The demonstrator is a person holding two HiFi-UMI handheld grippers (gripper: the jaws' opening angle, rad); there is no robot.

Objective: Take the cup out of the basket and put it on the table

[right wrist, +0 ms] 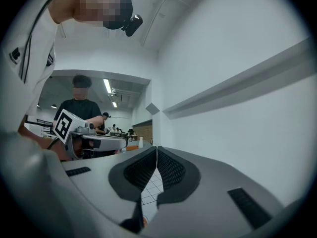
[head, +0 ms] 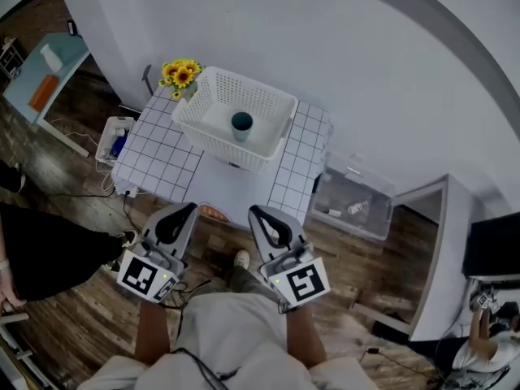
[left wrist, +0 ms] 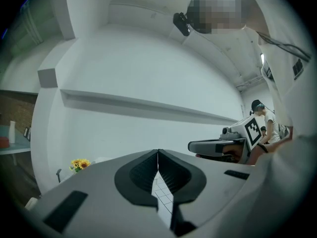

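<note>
White walls [head: 366, 55] are wrapping round a grid-lined table [head: 158, 157], where the white basket [head: 272, 104] is sitting with the dark teal cup [head: 241, 124] standing upright inside it. Sunflowers [head: 180, 74] are leaning at the basket's ten o'clock. At six o'clock from the table, the left gripper [head: 185, 210] and right gripper [head: 258, 213] are hovering level, each with its jaws pressed together on nothing. Only the right gripper view is showing a person in a dark shirt [right wrist: 81, 110] behind the left gripper's black-and-white square marker [right wrist: 63, 124]. Only the head view is showing the cup.
</note>
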